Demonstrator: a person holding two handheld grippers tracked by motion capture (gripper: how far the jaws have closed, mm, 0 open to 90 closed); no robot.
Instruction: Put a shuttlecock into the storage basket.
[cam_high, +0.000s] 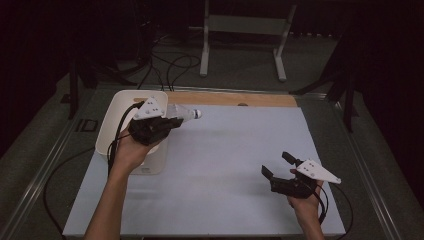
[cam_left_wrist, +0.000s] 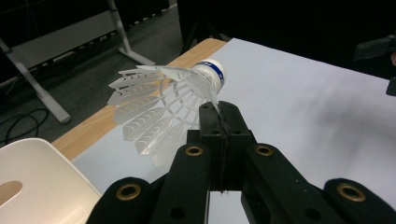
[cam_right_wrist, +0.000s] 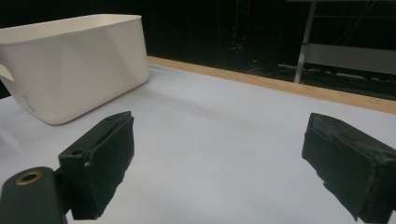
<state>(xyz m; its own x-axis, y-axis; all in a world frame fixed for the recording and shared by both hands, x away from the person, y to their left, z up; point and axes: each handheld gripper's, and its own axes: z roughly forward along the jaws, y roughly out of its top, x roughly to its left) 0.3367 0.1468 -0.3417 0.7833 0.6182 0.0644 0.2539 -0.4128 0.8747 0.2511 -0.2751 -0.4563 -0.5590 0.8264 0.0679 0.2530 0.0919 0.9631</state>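
Observation:
My left gripper (cam_high: 170, 121) is shut on a white plastic shuttlecock (cam_high: 186, 113), held in the air beside the white basket's (cam_high: 111, 117) right rim. In the left gripper view the jaws pinch the edge of the shuttlecock's (cam_left_wrist: 161, 100) skirt, and its cork tip with a blue band points away over the table. My right gripper (cam_high: 278, 164) rests low over the pale table (cam_high: 225, 165) at the right front. Its jaws stand wide apart with nothing between them (cam_right_wrist: 217, 154). In the right gripper view the basket (cam_right_wrist: 70, 65) sits at the far left.
A wooden strip (cam_high: 235, 98) runs along the table's far edge. Beyond it on the floor stand a metal frame (cam_high: 245, 35) and loose cables (cam_high: 170, 65). Dark stands flank the table on both sides.

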